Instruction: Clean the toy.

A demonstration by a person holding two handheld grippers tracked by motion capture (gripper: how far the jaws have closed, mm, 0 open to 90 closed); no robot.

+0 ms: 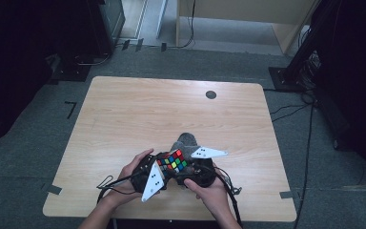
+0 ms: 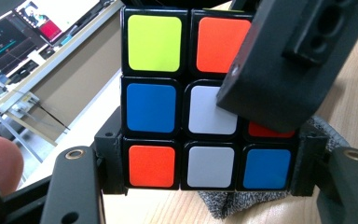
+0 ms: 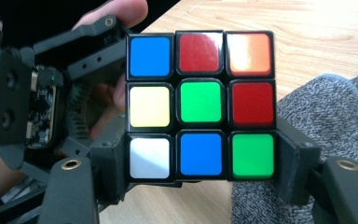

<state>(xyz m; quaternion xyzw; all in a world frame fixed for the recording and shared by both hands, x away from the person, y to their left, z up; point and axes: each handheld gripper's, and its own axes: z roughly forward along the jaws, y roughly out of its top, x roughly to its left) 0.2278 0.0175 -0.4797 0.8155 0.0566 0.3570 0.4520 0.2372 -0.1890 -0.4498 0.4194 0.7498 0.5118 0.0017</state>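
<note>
A Rubik's cube [image 1: 171, 160] is held just above the table near its front edge, between both hand-held grippers. My left gripper [image 1: 163, 168] comes in from the left. In the left gripper view its pads press on both sides of the bottom row of the cube [image 2: 151, 107]. My right gripper [image 1: 185, 164] comes in from the right. In the right gripper view it grips the bottom row of the cube [image 3: 200, 102] the same way. The right gripper's black body [image 2: 298, 56] covers the cube's upper right corner in the left gripper view.
A grey knitted cloth [image 1: 187, 140] lies on the wooden table [image 1: 171, 105] right behind and under the cube. A small black round disc [image 1: 211, 94] sits near the far edge. Cables trail from the grippers over the front edge.
</note>
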